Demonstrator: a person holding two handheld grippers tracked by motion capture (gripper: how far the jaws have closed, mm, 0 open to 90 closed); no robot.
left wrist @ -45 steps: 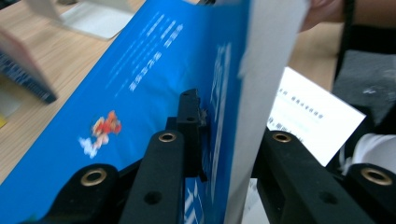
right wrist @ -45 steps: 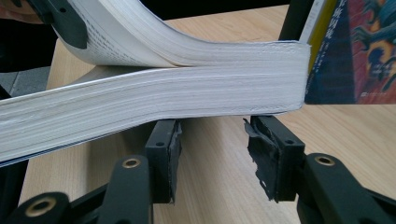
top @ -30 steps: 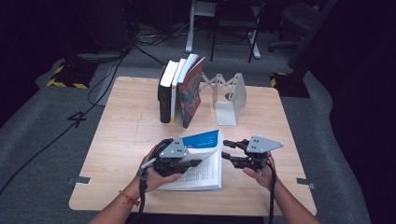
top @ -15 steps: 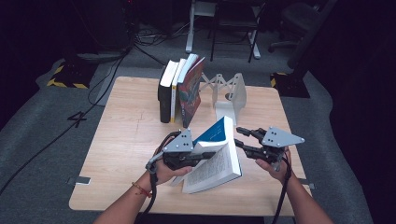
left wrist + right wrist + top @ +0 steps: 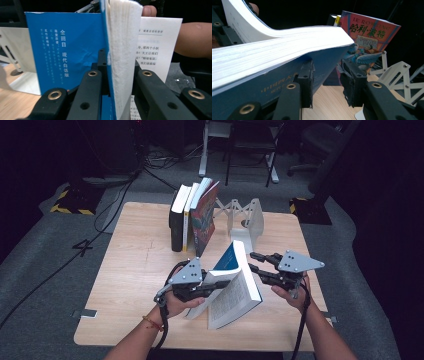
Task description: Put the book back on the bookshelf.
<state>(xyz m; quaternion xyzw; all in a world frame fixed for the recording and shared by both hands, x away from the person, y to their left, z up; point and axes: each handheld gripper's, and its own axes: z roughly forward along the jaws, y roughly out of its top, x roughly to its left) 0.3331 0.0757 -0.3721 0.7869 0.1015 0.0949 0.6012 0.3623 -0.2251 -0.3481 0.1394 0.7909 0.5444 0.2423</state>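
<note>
on pale wood table (image 5: 135, 285), dark room: left gripper (image 5: 212, 287) clamps blue book (image 5: 235, 285); right gripper (image 5: 256, 261) closing, unclamped.

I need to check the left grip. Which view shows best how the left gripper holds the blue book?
The left gripper view: the left gripper clamps the blue book's pages. The high view shows it from above.

The row of upright books (image 5: 192, 217) and the white bookend (image 5: 246, 222) block the table's (image 5: 130, 270) far middle; its left side lies open.
</note>
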